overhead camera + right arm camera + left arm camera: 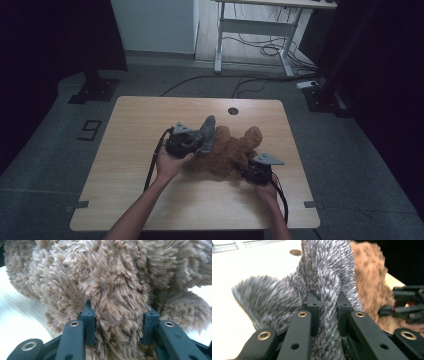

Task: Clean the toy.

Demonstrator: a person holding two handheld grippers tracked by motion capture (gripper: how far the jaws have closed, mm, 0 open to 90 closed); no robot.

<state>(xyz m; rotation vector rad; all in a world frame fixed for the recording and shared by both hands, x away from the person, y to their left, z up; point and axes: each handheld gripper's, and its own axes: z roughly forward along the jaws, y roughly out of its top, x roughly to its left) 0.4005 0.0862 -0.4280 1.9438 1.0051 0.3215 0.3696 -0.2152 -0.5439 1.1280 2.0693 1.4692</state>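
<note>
The left gripper (325, 298) is pinching a grey fuzzy cloth (287, 302) tight above the table (150, 200), while the right gripper (119, 315) is squeezing the brown teddy bear (227, 150) lying there. Pulling harder risks the cloth slipping out or dragging the bear along.

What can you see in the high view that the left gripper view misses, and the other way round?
High view alone: the whole wooden table, both forearms, the floor and the desk frame behind.

Left gripper view alone: close up, the left claw pinches a fold of grey fuzzy cloth between its jaws.

Both: the brown teddy bear, the grey cloth, the table's round hole and the right claw at the bear.
</note>
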